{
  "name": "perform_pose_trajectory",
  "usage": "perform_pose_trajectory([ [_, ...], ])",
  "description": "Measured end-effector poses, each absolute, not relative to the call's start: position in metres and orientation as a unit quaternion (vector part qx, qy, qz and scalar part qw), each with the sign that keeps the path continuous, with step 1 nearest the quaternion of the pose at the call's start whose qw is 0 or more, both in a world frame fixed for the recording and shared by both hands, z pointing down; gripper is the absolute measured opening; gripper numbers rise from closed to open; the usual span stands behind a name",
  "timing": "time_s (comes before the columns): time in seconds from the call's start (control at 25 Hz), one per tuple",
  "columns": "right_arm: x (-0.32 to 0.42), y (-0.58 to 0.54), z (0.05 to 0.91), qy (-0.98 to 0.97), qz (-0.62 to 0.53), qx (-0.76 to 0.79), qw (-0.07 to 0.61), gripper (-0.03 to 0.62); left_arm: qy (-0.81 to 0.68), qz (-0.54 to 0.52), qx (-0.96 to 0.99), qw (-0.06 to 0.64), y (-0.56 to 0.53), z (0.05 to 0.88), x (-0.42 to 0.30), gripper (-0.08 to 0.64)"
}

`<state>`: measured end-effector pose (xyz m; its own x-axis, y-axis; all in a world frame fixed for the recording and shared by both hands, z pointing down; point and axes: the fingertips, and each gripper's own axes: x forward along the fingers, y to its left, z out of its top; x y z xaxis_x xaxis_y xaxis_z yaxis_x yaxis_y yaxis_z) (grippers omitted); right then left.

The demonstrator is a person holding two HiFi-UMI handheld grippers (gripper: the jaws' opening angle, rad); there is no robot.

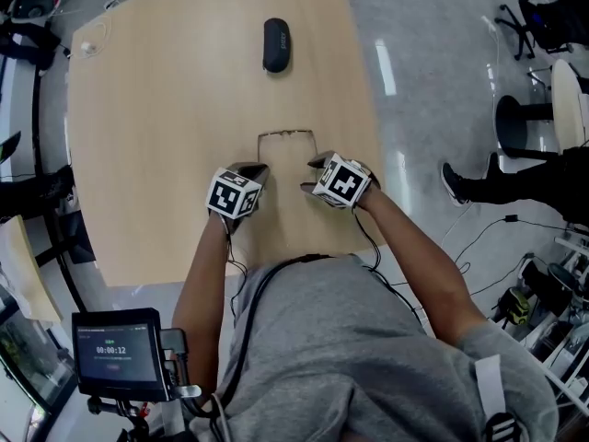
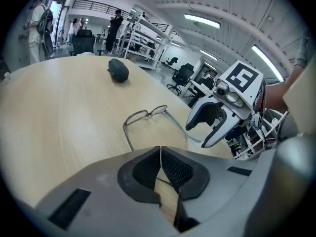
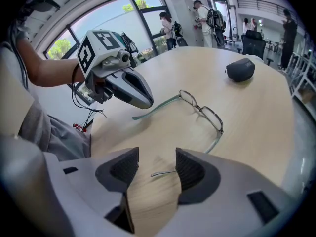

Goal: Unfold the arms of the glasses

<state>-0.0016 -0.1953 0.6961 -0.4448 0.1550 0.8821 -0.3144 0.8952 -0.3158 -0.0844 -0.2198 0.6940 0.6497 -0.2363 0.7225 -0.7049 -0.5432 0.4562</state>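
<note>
Thin-rimmed glasses [image 1: 285,134] lie on the wooden table [image 1: 156,155] with both arms swung out toward me. My left gripper [image 1: 256,169] hovers at the end of the left arm. Its jaws meet in the left gripper view [image 2: 160,154], and the arm runs out of sight beneath them. From the right gripper view, the left gripper [image 3: 145,98] sits just above that arm's teal tip. My right gripper [image 3: 157,164] is open, with the tip of the other arm lying between its pads, against the right one. The glasses [image 3: 202,110] show ahead of it.
A dark glasses case [image 1: 276,44] rests at the far side of the table. The table's near edge runs just below my grippers. A small screen unit [image 1: 115,350] stands at lower left. A person's leg [image 1: 497,187] and office chairs are off to the right.
</note>
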Motion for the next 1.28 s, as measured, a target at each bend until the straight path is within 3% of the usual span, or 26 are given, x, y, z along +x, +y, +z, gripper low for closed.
perform_pose_trajectory([
  [0.24,-0.001,-0.229,0.666,-0.845,0.22,0.1,0.478,0.234,-0.324,0.269,0.838,0.348,-0.249,0.655,-0.1,0.006],
  [0.6,0.043,-0.161,0.528,-0.902,0.166,0.171,0.36,0.23,-0.401,0.199,0.857,0.256,-0.166,0.507,-0.07,0.006],
  [0.64,0.048,-0.159,0.514,-0.908,0.16,0.182,0.341,0.195,-0.407,0.192,0.859,0.243,-0.161,0.495,-0.065,0.006],
  [0.68,0.052,-0.156,0.499,-0.914,0.153,0.195,0.32,0.076,-0.414,0.185,0.862,0.229,-0.155,0.484,-0.061,0.006],
  [0.76,0.056,-0.15,0.467,-0.927,0.143,0.217,0.271,0.013,-0.426,0.172,0.866,0.196,-0.141,0.459,-0.056,0.006],
  [1.04,0.052,-0.126,0.346,-0.957,0.104,0.244,0.115,0.008,-0.472,0.115,0.87,0.083,-0.101,0.361,-0.057,0.005],
  [1.28,0.044,-0.079,0.249,-0.966,0.031,0.251,0.059,0.008,-0.504,0.069,0.861,0.015,-0.043,0.263,-0.082,0.005],
])
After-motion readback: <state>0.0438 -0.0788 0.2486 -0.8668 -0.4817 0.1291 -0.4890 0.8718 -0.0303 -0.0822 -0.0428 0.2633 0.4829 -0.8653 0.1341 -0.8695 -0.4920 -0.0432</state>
